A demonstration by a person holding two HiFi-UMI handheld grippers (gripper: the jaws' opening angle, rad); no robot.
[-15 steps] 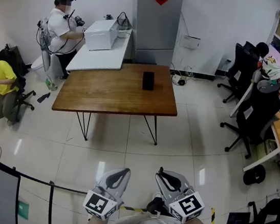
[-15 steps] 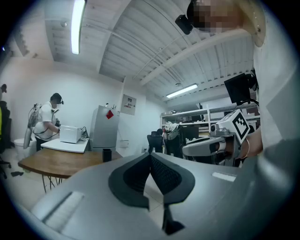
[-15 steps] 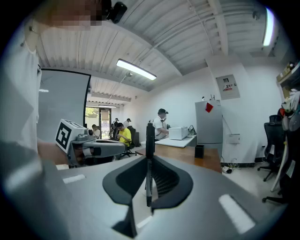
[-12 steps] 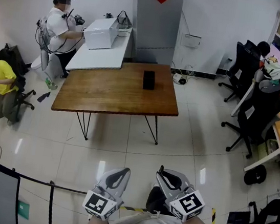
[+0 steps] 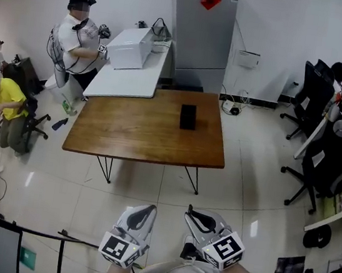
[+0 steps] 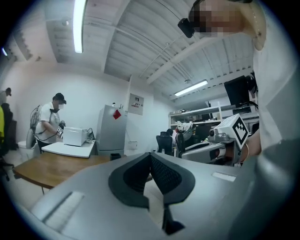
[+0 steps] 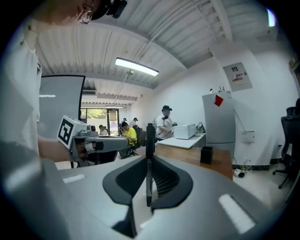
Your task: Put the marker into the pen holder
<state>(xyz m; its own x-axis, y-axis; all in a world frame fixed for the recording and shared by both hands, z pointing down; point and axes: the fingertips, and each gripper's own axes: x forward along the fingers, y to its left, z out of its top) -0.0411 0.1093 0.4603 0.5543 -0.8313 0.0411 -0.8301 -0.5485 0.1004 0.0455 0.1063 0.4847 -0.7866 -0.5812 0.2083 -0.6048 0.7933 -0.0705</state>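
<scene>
A black pen holder (image 5: 188, 116) stands on the brown wooden table (image 5: 133, 134), well ahead of me across open floor. Both grippers sit low in the head view, close to my body. My right gripper (image 5: 200, 219) is shut on a dark marker (image 7: 149, 140), which stands upright between its pads and sticks out past the tips. In the right gripper view the pen holder (image 7: 206, 154) shows far off to the right of the jaws. My left gripper (image 5: 139, 215) is shut with nothing between its pads (image 6: 161, 173). The marker is too small to pick out in the head view.
Behind the wooden table stand a white table (image 5: 129, 73) with a white box and a grey cabinet (image 5: 201, 33). A person (image 5: 78, 31) stands at the white table. Office chairs (image 5: 322, 160) line the right side. Seated people (image 5: 2, 103) are at the left.
The table and pen holder sit lower and slightly larger in the head view, so I have come closer. Both grippers keep their places and grips.
</scene>
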